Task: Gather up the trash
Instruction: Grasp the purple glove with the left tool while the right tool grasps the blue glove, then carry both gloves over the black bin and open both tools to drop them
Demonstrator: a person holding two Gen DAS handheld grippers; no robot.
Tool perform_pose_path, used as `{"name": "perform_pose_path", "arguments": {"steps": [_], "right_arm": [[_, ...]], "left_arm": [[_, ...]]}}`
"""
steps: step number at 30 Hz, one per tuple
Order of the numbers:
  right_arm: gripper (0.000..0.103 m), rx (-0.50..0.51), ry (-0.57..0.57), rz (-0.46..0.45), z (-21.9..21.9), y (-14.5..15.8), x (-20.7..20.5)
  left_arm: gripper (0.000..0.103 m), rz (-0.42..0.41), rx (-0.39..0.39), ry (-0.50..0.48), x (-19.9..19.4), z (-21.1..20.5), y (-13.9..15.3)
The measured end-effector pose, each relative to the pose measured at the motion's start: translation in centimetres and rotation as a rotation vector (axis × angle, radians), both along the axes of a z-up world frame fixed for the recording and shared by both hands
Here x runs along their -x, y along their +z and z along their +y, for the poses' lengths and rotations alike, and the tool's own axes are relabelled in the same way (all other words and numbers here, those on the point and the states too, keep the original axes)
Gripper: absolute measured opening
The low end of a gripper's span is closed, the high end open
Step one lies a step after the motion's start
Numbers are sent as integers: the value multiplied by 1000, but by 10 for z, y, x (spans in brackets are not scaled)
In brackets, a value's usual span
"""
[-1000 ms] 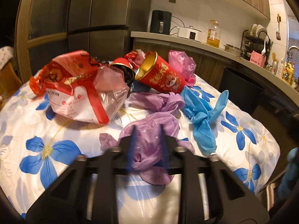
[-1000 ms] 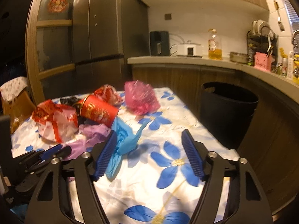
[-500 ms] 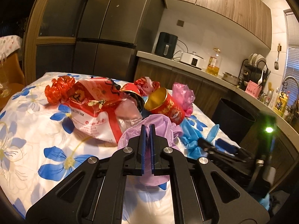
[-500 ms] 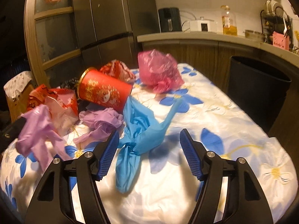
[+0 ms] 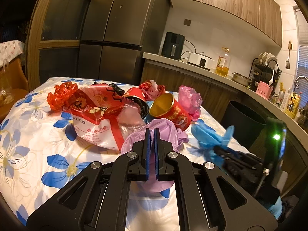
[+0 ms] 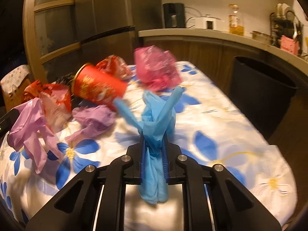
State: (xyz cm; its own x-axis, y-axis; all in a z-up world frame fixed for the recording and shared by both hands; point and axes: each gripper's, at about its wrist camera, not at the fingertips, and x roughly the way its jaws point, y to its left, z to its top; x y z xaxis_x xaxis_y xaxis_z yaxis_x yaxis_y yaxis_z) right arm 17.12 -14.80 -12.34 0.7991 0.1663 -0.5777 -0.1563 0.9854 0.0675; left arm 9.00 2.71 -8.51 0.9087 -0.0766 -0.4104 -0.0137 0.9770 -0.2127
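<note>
My left gripper is shut on a purple plastic bag and holds it above the table; the bag also hangs at the left of the right wrist view. My right gripper is shut on a blue plastic bag, lifted off the floral tablecloth; it also shows in the left wrist view. Left on the table are a second purple bag, a red can on its side, a pink bag, and a red and white bag.
A black trash bin stands on the floor just past the table's right edge, also in the left wrist view. A kitchen counter with appliances runs behind it. A fridge stands behind the table. A chair is at the far left.
My right gripper has shut on the blue bag and lifted it off the cloth. My left gripper stays shut on the purple bag, which it has raised higher.
</note>
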Motion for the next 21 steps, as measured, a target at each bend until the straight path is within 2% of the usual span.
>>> {"name": "perform_pose_path", "arguments": {"steps": [11, 21], "right_arm": [[14, -25, -62, -106, -46, 46, 26], [14, -45, -131, -232, -102, 100, 21]], "left_arm": [[2, -53, -23, -69, -15, -36, 33], [2, -109, -50, -177, -60, -100, 72]]}}
